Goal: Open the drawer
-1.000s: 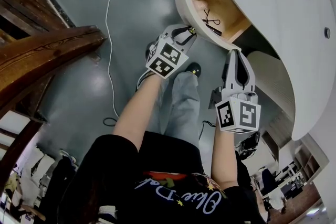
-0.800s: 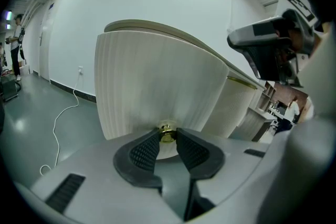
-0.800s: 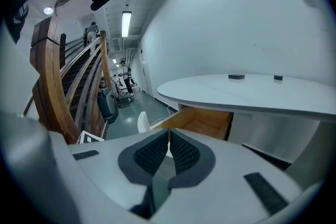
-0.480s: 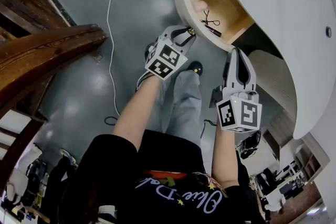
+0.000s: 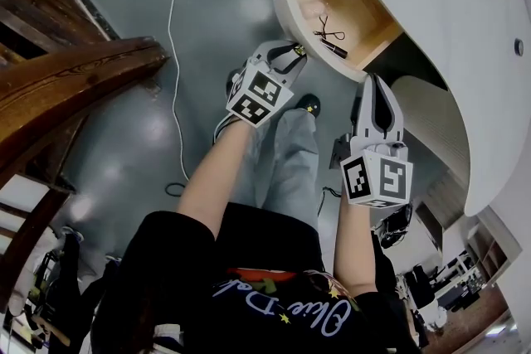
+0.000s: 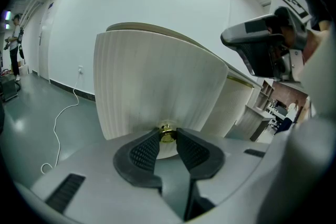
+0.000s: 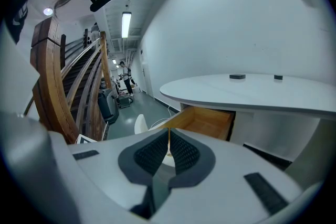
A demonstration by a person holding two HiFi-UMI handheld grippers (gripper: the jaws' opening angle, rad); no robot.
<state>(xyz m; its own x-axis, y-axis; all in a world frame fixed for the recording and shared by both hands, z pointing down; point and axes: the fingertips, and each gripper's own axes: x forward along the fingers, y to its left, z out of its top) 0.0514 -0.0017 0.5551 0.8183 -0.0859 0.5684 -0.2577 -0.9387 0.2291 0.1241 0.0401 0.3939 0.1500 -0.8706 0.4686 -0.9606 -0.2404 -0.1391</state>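
- Clamped with the left gripper (image 5: 293,50) on a small round brass knob (image 6: 167,134) — easy to slip off if tugged at a slant rather than straight out.
- Judging by the drawer (image 5: 288,6) and its exposed wooden floor, already drawn well out of the white desk (image 5: 431,4); risks leaving its runners or sagging downward if hauled much further.
- Closed to a sliver on nothing that can be made out, with the right gripper (image 5: 372,85) parked just beside the drawer's near corner — liable to be bumped or caught there.
- Could send the loose pen (image 5: 330,49) and small black wire (image 5: 325,31) sliding if jerked.
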